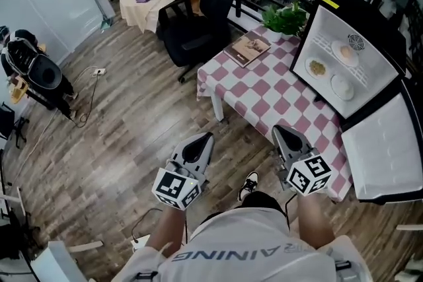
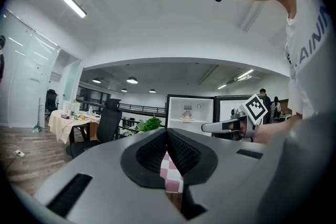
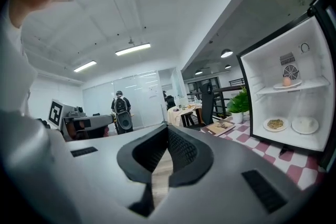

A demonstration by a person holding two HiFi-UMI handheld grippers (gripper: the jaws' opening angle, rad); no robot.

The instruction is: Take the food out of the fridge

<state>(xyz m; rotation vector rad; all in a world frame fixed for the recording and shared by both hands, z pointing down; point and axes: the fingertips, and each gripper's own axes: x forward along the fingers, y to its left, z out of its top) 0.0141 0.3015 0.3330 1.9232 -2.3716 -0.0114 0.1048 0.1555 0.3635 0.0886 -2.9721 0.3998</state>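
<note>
**Jaws.** The jaws of the left gripper [image 2: 167, 134] were together, with nothing between them. The jaws of the right gripper [image 3: 168, 129] were likewise together and empty. Both grippers pointed roughly level, side by side and apart.

**Surroundings.** Ahead of both pairs of jaws lay the table [image 1: 264, 92]. The fridge [image 3: 262, 76] stood on it, well apart from the jaws, ahead of the left pair and ahead-right of the right pair. Its door [image 1: 386, 142] hung open to the right of the right jaws. The food was inside and untouched: a left plate [image 3: 275, 124] and a right plate [image 3: 305, 124] on the fridge floor, and a round item [image 3: 286, 81] on the upper shelf. A plant [image 1: 285, 18] stood just left of the fridge.

**Hazards, as we judged them.**
- Closed jaws reaching a plate would push it against the back wall rather than grip it, so they had to open first.
- A flat plate pinched by one rim could tilt and spill its food.
- The round item could roll off the shelf if nudged.
- A wide swing of the right gripper could strike the door, and one of the left gripper could strike the plant.
</note>
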